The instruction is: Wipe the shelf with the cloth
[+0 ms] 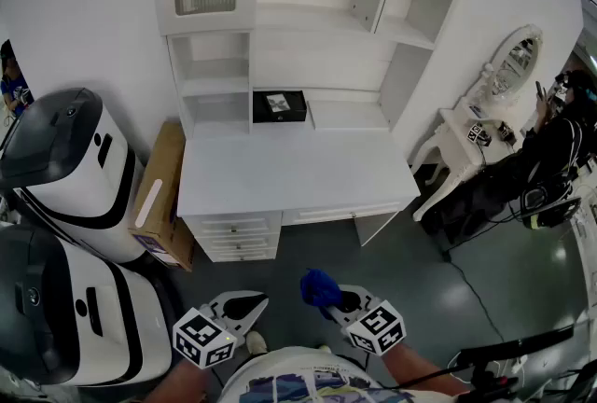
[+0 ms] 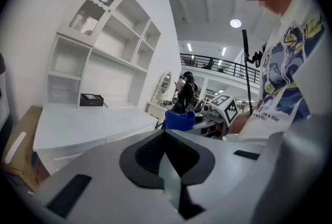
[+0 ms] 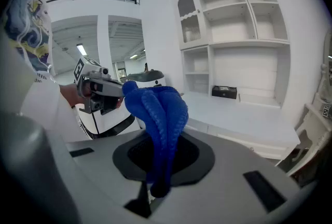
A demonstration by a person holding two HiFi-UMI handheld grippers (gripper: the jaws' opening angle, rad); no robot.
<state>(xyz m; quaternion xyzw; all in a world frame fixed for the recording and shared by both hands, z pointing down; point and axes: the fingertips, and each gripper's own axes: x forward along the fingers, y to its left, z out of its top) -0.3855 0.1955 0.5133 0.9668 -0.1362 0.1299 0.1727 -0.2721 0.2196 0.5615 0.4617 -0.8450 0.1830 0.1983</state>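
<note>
- Standing position: on the floor in front of the bench (image 1: 289,170), well short of its front edge. Neither tool is over the bench top yet.
- Right gripper (image 3: 154,189): fingers clenched on the blue cloth (image 3: 158,114). They pinch its lower end, and the rest stands up in a bunched, ribbed wad above the fingertips. Judgement: with the bulk left free ahead of the fingers, there is a soft pad to press onto a surface, and the hard tips need not scrape it.
- Left gripper (image 2: 171,179): fingers closed together with nothing between them. It is held low, level with the right one and in front of the bench. Probably parked as a spare hand, as the wipe needs only the tool with the cloth.
- Shelf (image 1: 347,115): white hutch at the back of the bench. Its lowest board sits just above the bench top.
- Black box (image 1: 279,105): on that lowest board, toward the left of the bench. The board to its right is bare, so that looks like the easy place to start. The box will need wiping around or shifting.
- Progress, as judged: cloth in hand, approach not begun, no contact with any board.
- Cardboard box (image 1: 160,196): leans against the left side of the bench, out of the way.
</note>
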